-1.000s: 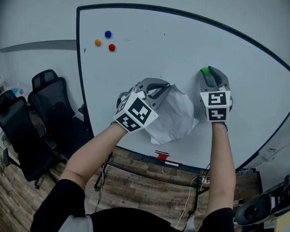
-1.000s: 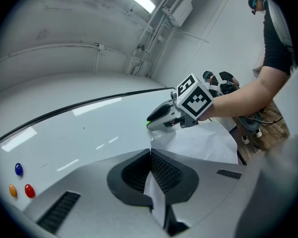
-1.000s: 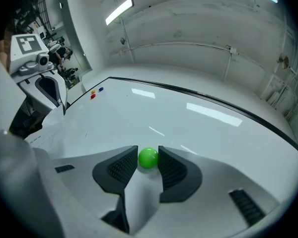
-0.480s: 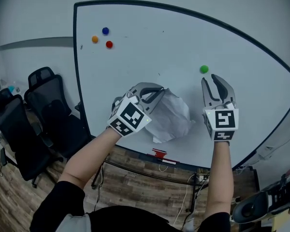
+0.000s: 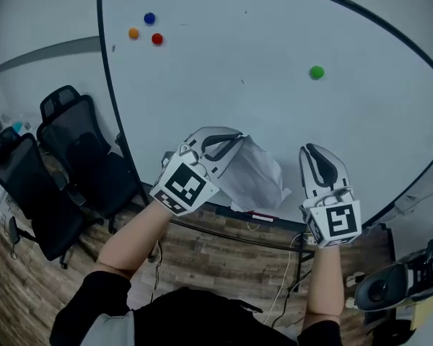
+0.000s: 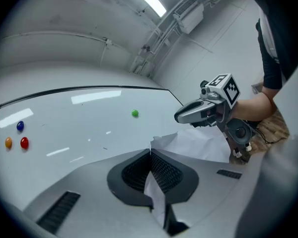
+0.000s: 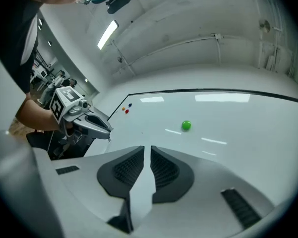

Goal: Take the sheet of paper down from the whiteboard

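Two black office chairs (image 5: 61, 168) stand at the far left on the wooden floor (image 5: 224, 240), just beside the left edge of the whiteboard (image 5: 274, 99). Near the board's upper left corner sit three small magnets close together: an orange magnet (image 5: 133, 33), a blue magnet (image 5: 149, 19) and a red magnet (image 5: 157, 40).

In front of the board's lower part, the left gripper (image 5: 237, 138) has its jaws pressed together on an edge of the sheet of paper (image 5: 257, 180). In the left gripper view the white sheet runs between the ribbed pads and spreads out beyond them. The crumpled paper hangs to the right of those jaws, over the board's bottom edge. Whether it touches the board cannot be told.

A green magnet (image 5: 317, 72) sits alone on the board, well above the paper and to its right, touching nothing else.

Farthest right, the right gripper (image 5: 315, 154) is held low near the board's bottom edge, apart from the paper. Its jaws are closing, a narrow gap left between the pads, and nothing is between them.
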